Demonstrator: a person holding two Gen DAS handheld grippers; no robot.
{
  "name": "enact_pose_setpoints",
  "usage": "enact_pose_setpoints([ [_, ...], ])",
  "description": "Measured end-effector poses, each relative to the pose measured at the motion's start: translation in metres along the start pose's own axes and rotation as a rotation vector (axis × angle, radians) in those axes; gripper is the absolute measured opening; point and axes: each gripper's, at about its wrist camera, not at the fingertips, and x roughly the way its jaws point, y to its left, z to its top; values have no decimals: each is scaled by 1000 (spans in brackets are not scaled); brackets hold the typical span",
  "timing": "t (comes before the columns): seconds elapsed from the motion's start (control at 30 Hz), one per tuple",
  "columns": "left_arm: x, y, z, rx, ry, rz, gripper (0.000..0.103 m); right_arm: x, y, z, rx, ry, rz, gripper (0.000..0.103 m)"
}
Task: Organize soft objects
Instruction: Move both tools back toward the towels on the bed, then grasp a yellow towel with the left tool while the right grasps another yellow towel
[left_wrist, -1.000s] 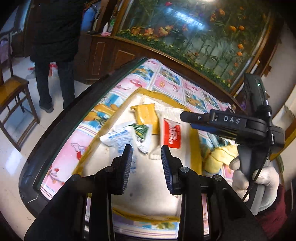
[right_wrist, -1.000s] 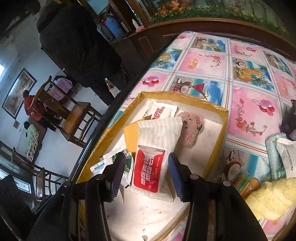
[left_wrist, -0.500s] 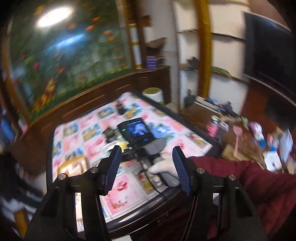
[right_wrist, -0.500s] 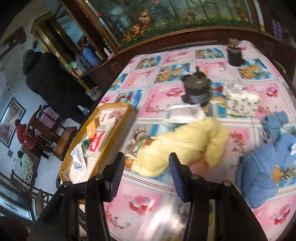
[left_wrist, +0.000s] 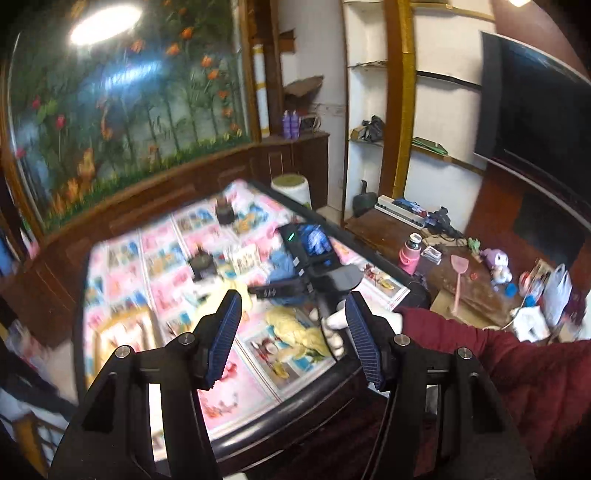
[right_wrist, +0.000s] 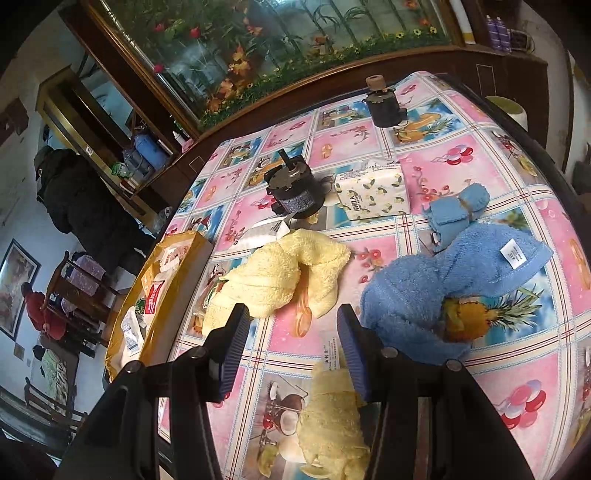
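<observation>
My right gripper (right_wrist: 291, 338) is open and empty, just above the patterned table. A crumpled yellow towel (right_wrist: 280, 277) lies just beyond its left finger. A big blue towel (right_wrist: 436, 288) lies to its right, with a small rolled blue cloth (right_wrist: 458, 206) behind it. A second yellow cloth (right_wrist: 332, 424) lies under the gripper. The yellow tray (right_wrist: 184, 269) with several packets sits at the left edge. My left gripper (left_wrist: 293, 328) is open and empty, held high off the table's near edge, looking at the right gripper (left_wrist: 280, 291) and the yellow towel (left_wrist: 295, 328).
A tissue pack (right_wrist: 373, 192) and two dark motors (right_wrist: 291, 192) (right_wrist: 384, 103) stand on the far half of the table. A person in dark clothes (right_wrist: 74, 206) stands at the far left. A low side table (left_wrist: 461, 280) with clutter is to the right.
Both grippers have left the tray and swung right. The right one has moved closer over the towels. The left one has pulled back and turned to face the room's right side.
</observation>
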Motion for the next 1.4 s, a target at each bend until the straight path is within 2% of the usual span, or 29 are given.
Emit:
enact_pose_setpoints([
  [0.07,37,29,-12,-108,73,-44,59,-5,-8,-2,17,-13,-1,49],
  [0.2,111,72,-45,-283,179,-32,59,-16,-31,-9,50,-37,-30,49],
  [0.27,150,91,-65,-371,208,-52,59,-23,-43,-15,53,-53,-67,49],
  [0.3,166,98,-73,-396,215,-55,59,-26,-50,-17,58,-59,-82,49],
  [0.4,219,112,-94,-422,271,8,59,-34,-72,-25,85,-73,-120,50],
  [0.47,243,124,-108,-451,311,-4,59,-37,-86,-27,111,-81,-135,50],
  [0.53,259,138,-114,-489,317,5,59,-37,-100,-26,145,-88,-136,50],
  [0.6,266,150,-116,-514,289,29,59,-33,-110,-24,178,-90,-129,50],
  [0.67,267,158,-114,-522,265,94,59,-26,-113,-21,189,-87,-116,50],
  [0.87,273,164,-115,-528,224,148,59,-5,-109,-9,171,-86,-75,50],
  [1.0,273,162,-115,-529,188,123,70,-3,-109,-10,157,-117,-61,50],
  [1.17,276,159,-114,-520,162,93,81,-3,-119,-10,197,-118,-55,50],
  [1.3,275,163,-115,-538,148,47,87,-3,-117,-10,193,-122,-62,50],
  [1.4,275,163,-115,-526,148,31,87,-4,-115,-10,184,-132,-63,50],
])
